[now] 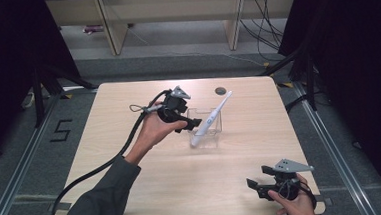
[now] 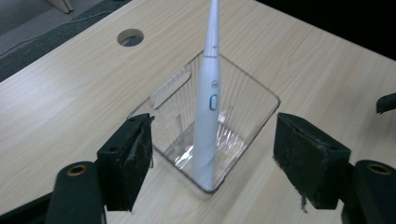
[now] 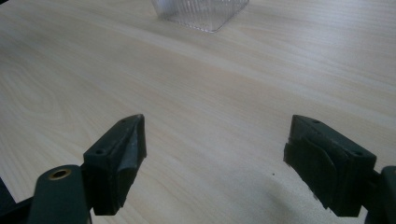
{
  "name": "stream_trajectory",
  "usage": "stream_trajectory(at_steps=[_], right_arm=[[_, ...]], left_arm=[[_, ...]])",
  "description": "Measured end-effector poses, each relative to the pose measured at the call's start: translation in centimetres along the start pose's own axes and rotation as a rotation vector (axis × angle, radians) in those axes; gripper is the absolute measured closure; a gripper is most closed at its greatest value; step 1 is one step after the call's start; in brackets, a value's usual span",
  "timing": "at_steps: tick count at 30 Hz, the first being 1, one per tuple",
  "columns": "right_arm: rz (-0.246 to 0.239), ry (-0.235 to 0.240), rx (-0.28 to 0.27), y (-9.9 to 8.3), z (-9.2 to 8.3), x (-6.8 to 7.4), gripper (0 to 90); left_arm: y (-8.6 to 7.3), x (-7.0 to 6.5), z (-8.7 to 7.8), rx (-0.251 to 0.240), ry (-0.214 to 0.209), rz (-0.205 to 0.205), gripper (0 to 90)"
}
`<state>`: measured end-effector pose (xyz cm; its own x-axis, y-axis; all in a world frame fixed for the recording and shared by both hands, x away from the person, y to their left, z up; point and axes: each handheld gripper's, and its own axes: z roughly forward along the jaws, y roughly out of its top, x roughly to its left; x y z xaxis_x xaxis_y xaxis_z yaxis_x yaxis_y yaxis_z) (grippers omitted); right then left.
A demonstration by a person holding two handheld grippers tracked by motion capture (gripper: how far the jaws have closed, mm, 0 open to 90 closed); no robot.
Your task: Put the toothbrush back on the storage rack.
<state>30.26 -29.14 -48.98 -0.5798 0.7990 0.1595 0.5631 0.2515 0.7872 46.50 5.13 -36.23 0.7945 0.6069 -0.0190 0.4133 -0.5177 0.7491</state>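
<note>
A white electric toothbrush (image 1: 209, 120) with a slim neck and a small blue-ringed button stands tilted inside a clear, square plastic container (image 1: 218, 132) near the middle of the pale wooden table (image 1: 133, 181). Its thick handle rests on the container's floor and its thin head leans out over the far rim, toward a round cable hole (image 1: 220, 90) in the tabletop

The left gripper (image 1: 195, 121) is just beside the container on its left side – the black jaws stand wide apart and hold nothing. In the left gripper view the toothbrush (image 2: 208, 98) and the container (image 2: 261, 88) are seen between the two pads (image 2: 135, 158), but the pads touch neither of them

The right gripper (image 1: 259, 177) is low at the near right edge of the table, well apart from the container – its jaws are also spread wide, with bare wood between them
</note>
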Motion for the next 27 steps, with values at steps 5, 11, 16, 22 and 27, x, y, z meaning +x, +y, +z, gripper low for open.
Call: stream_trajectory(at_steps=[5,11,16,22,27], right_arm=[[-0.002,0.0,0.001,0.0,0.0,0.0,20.4],[0.032,0.011,0.008,0.0,0.0,0.2,20.4],[0.033,0.01,0.008,0.0,0.0,0.2,20.4],[0.033,0.01,0.009,0.0,0.0,0.2,20.4],[0.032,0.01,0.008,0.0,0.0,0.2,20.4]], left_arm=[[-0.7,0.1,-1.2,-0.035,0.003,-0.008,27.6],[-1.6,0.4,-3.0,-0.035,0.036,-0.009,26.8],[-2.2,0.0,-4.2,-0.032,0.052,0.014,25.9],[-3.1,-0.3,-5.1,-0.051,0.054,0.008,26.1],[-3.7,-0.4,-5.9,-0.059,0.053,0.012,26.2]])
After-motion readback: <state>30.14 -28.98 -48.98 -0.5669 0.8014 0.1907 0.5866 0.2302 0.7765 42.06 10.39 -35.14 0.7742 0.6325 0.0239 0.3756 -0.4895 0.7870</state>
